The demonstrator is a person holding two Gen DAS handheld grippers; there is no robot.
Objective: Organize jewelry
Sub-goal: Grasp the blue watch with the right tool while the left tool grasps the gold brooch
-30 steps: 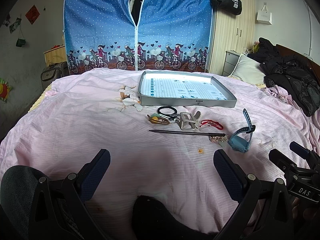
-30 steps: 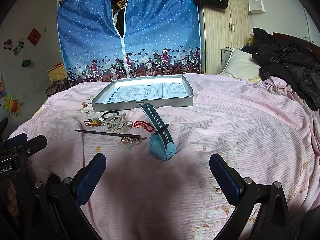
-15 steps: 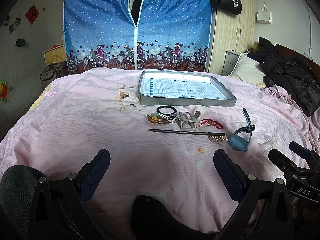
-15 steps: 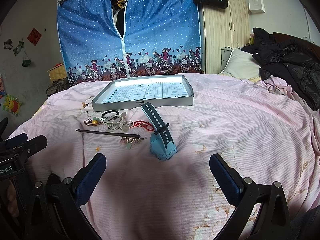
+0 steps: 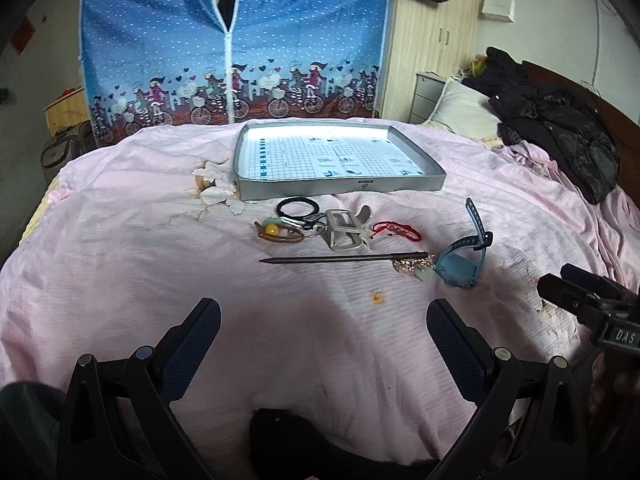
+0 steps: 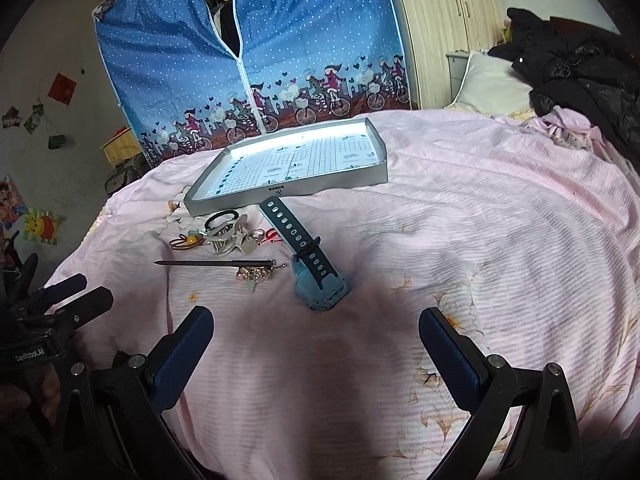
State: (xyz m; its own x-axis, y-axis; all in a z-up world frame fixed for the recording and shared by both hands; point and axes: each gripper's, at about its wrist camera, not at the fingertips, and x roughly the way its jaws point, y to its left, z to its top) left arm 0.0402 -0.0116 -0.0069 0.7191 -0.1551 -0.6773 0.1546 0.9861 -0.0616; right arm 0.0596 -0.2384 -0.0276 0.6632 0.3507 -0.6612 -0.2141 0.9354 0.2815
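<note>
Jewelry spread on the bed, our grippers empty

Our left gripper and right gripper hover spread wide — blue watch just ahead, gray tray beyond.

Pink striped bedspread; silver tray, grid-printed inside; light blue watch; red bracelet; black hair tie.

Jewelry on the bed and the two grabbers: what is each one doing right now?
left gripper: open, holding nothing.
right gripper: open, holding nothing.
tray: nothing inside.
blue watch: strap sticking up, on the bed.
hair stick: lying flat.
hair claw: lying on the bed.
</note>
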